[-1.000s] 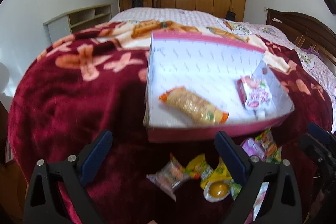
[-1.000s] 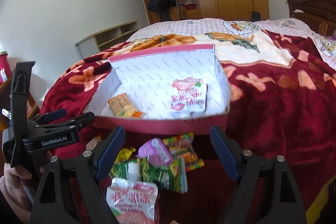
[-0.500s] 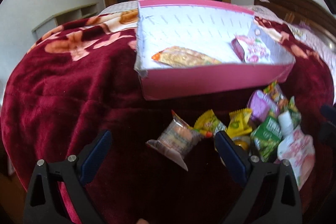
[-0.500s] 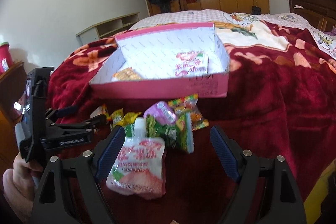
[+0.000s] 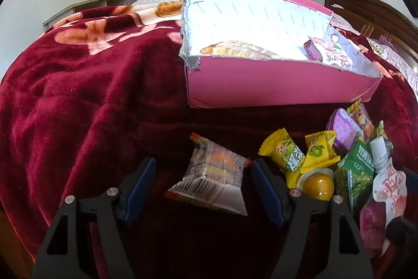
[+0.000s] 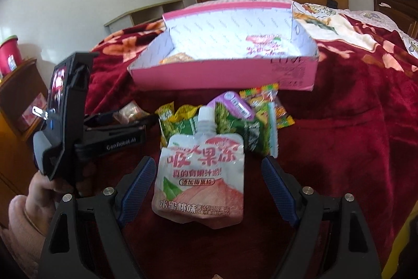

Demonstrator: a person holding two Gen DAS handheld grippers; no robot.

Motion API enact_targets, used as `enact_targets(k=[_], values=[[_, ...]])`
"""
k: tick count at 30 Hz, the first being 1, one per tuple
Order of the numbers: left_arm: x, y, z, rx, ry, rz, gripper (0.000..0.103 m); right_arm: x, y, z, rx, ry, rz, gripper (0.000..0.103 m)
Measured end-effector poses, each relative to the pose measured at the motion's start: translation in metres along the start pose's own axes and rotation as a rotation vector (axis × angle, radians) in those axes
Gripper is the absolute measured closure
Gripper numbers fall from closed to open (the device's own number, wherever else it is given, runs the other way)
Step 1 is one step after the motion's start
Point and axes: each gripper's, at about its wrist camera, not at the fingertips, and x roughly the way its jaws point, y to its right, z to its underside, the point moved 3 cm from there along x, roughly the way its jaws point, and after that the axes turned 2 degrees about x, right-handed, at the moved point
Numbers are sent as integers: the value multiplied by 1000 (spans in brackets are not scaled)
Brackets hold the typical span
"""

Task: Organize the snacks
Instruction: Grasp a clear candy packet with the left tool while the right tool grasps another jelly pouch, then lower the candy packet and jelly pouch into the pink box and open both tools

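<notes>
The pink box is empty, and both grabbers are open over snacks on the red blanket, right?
Not quite: the pink box is not empty. The right wrist view shows a cracker pack and a jelly pouch inside. Both grippers, left and right, are open over snacks on the red blanket.

Daylit bedroom, heavy fisheye warp

Soft daylight blows out the white lining of the pink box [image 5: 256, 17] (its print nearly lost in glare), while the red blanket [image 5: 78, 96] darkens to near-black shadow close to the lenses. Black vignette rings both views' corners; the right wrist view is slightly motion-blurred, smearing the jelly pouch [image 6: 201, 174] lettering.
</notes>
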Motion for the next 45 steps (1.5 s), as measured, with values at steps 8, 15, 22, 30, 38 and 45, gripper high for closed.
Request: enact_targets(k=[8, 15, 22, 30, 38, 45], values=[[2, 3, 7, 14, 16, -11, 24, 13, -3, 10, 39, -10, -21, 18], [-3, 3, 7, 11, 28, -5, 28, 7, -1, 9, 63, 6, -6, 18], [-14, 1, 8, -7, 35, -8, 53, 8, -2, 11, 63, -9, -6, 18], [-30, -4, 8, -84, 34, 86, 54, 10, -5, 16, 49, -11, 7, 18], [-47, 1, 9, -50, 58, 50, 54, 10, -6, 20, 48, -6, 19, 18], [-55, 4, 7, -53, 63, 60, 54, 10, -3, 20, 71, -11, 22, 19]])
